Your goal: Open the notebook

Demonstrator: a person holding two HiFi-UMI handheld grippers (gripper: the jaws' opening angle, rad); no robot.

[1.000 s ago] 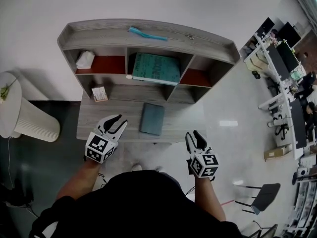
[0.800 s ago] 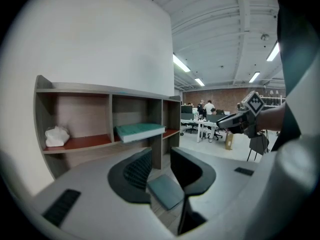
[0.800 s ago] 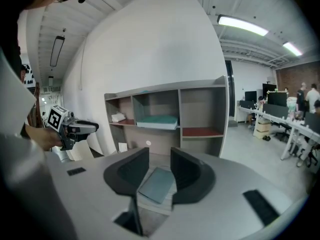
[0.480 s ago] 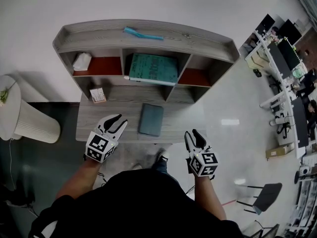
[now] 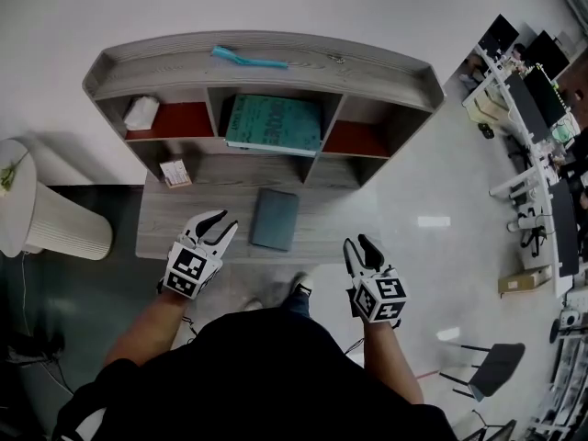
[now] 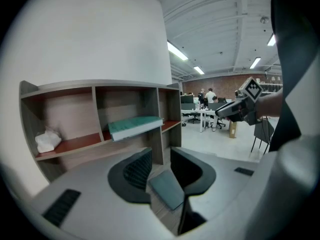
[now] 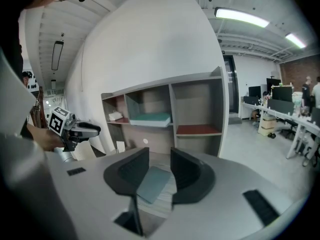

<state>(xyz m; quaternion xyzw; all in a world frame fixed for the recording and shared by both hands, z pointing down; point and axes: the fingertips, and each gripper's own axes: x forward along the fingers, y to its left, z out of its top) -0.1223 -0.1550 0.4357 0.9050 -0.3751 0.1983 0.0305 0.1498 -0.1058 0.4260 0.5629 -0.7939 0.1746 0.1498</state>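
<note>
The closed notebook [image 5: 276,220] lies flat on the bench [image 5: 165,230], between the left gripper [image 5: 221,222] and right gripper [image 5: 356,243], touching neither. Both pairs of jaws stand apart and empty.

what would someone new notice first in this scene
The closed dark teal notebook lies flat on the grey desk, below a bigger teal book in the middle of the shelf unit. The left gripper and right gripper hover by the desk's front edge, jaws apart and empty.

Lighting was bright, from ceiling strip lights [image 7: 240,15]; glare lay on the floor [image 5: 434,220]. Gripper views were fisheye-bent and dark-cornered; head view was sharp.
</note>
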